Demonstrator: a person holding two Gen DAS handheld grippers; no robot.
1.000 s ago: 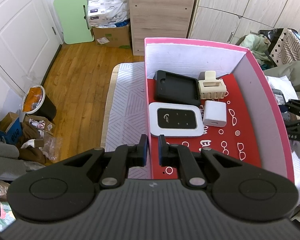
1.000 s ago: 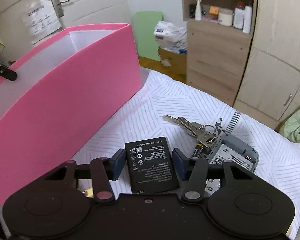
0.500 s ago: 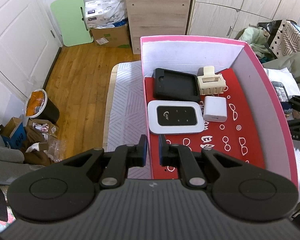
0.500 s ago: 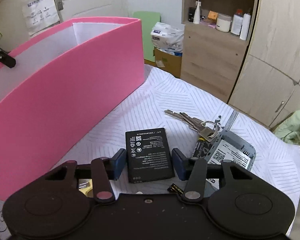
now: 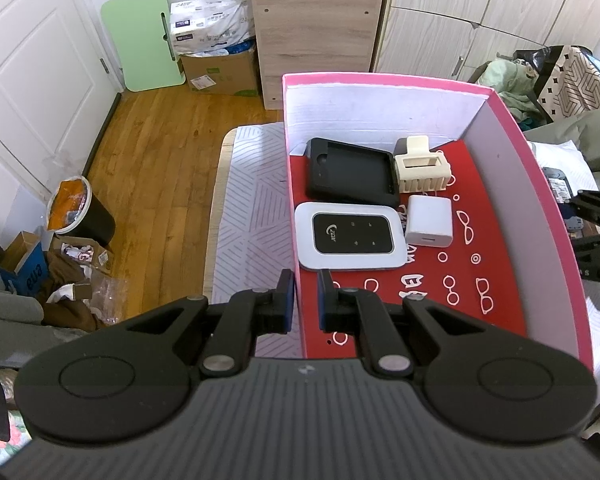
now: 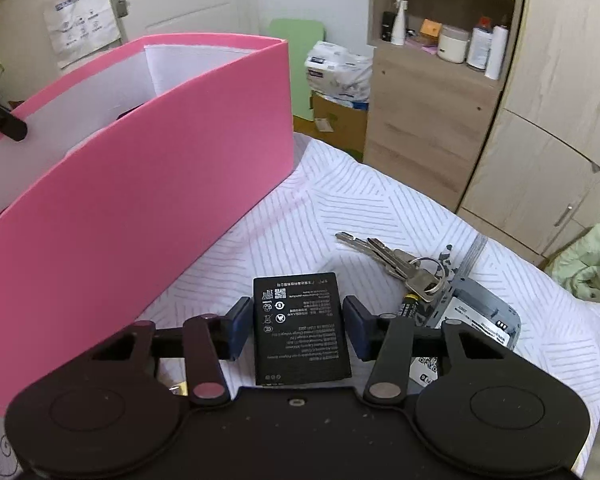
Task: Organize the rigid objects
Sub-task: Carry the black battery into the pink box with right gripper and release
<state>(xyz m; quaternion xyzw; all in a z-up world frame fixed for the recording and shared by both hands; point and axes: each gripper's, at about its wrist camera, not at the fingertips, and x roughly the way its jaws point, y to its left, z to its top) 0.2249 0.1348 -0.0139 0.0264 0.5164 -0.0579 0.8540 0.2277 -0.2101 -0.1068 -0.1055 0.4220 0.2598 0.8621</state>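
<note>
A pink box (image 5: 380, 79) with a red floor holds a black case (image 5: 350, 172), a cream hair clip (image 5: 420, 168), a white charger (image 5: 430, 220) and a white pocket router (image 5: 350, 236). My left gripper (image 5: 305, 300) is shut on the box's near left wall. In the right wrist view the box (image 6: 140, 200) stands to the left. A flat black battery (image 6: 300, 312) sits between the pads of my right gripper (image 6: 298, 326), which press its two long sides just above the striped cloth.
Keys (image 6: 396, 260), a small AA cell (image 6: 410, 306) and a grey device lying face down (image 6: 480, 320) lie on the white striped cloth (image 6: 380, 208) right of the battery. Wooden cabinets stand behind. A bin (image 5: 76, 212) and rubbish sit on the floor at left.
The right pads have closed in from a small gap until they touch the battery's sides. The left gripper keeps its hold on the box wall.
</note>
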